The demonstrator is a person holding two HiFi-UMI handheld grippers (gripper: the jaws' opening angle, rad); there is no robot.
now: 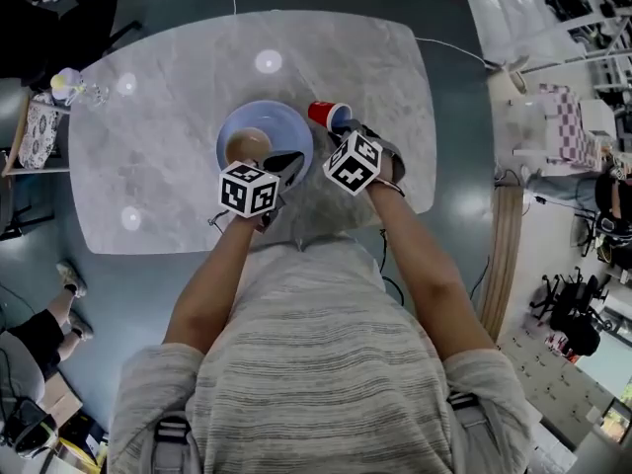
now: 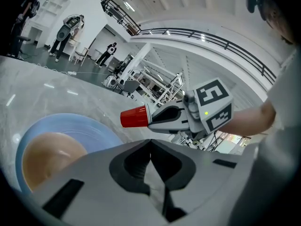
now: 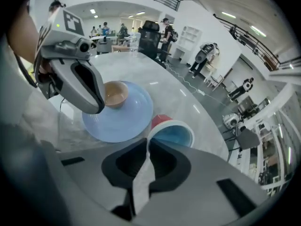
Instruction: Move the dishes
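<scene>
Where the right gripper (image 3: pixel 148 141) comes to a point, its fingers (image 3: pixel 164 160) stand narrow and pinch the white rim of the red cup (image 3: pixel 175 133). As far as the right gripper view shows, the thin wall is caught between them at the lip. That hold makes sense to me: the cup's body looks too broad to span, while the rim gives a slim edge to bite on. In this grip the cup lies over on its side, with its blue-lined mouth toward the gripper and its base toward the blue plate (image 1: pixel 288 126). From the left gripper view it looks clear of the bench (image 1: pixel 178 97), so I take the cup to be the dish being carried.

The left gripper (image 2: pixel 150 142) has its fingers (image 2: pixel 134 163) pressed fully together with nothing between them. They hang over the near part of the plate, just beside the tan bowl (image 1: pixel 247 146). Whether they touch the plate I cannot tell. My guess is that this hand is only waiting close by, or is ready to steady the plate, while the other works.

Outward from both hands, the plate sits near the middle of the marble bench. The bowl stands upright on its left half, and the held cup hangs just off its right rim. Plate and bowl look untouched, so most of the moving seems to lie ahead.
</scene>
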